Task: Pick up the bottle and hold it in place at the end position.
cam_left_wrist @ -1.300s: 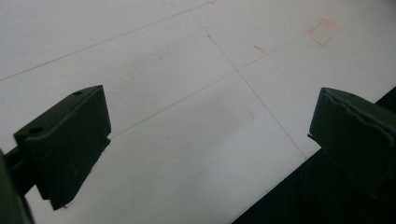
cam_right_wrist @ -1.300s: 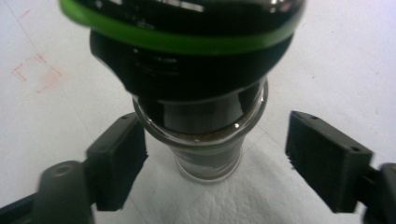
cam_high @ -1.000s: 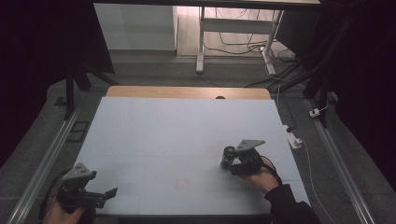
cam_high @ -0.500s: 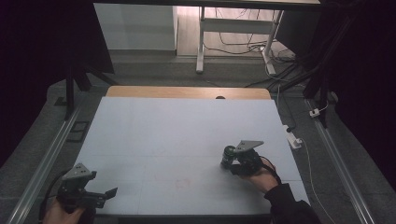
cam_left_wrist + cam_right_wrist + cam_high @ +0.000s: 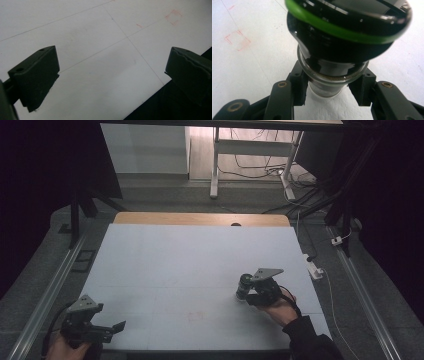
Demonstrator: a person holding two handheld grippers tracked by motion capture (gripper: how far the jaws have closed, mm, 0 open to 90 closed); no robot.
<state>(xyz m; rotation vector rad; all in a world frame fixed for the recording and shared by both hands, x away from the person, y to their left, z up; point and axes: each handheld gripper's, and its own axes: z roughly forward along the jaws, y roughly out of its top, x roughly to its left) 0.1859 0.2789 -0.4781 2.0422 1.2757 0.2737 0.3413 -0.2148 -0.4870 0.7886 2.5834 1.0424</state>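
In the right gripper view the bottle (image 5: 337, 50) stands right at the jaws: its clear glass neck sits between the two black pads (image 5: 299, 85), which press on it from either side, while its wide black cap with the green ring spreads above them and toward the camera. The right gripper (image 5: 250, 296) has just been closing, and its jaws now grip that neck with the bottle between them. In the high view the bottle (image 5: 244, 286) stands upright on the mat (image 5: 200, 260), at the mat's right side and toward its near edge, with the gripper reaching it from the near right and the hand (image 5: 280, 309) just behind. A faint red square (image 5: 237, 40) is drawn on the mat, near the bottle on its left and apart from it. The left gripper (image 5: 107, 332) hangs at the mat's near left corner, well apart from the bottle, pointing along the mat's near edge; in the left gripper view its jaws stand wide open, with bare mat between them, one over the mat and the other at the mat's edge, and they hold nothing. Farther off, beyond the mat's far edge, a strip of wooden table (image 5: 200, 218) shows, and past that lie the floor and a white frame (image 5: 250, 150) with loose cables.
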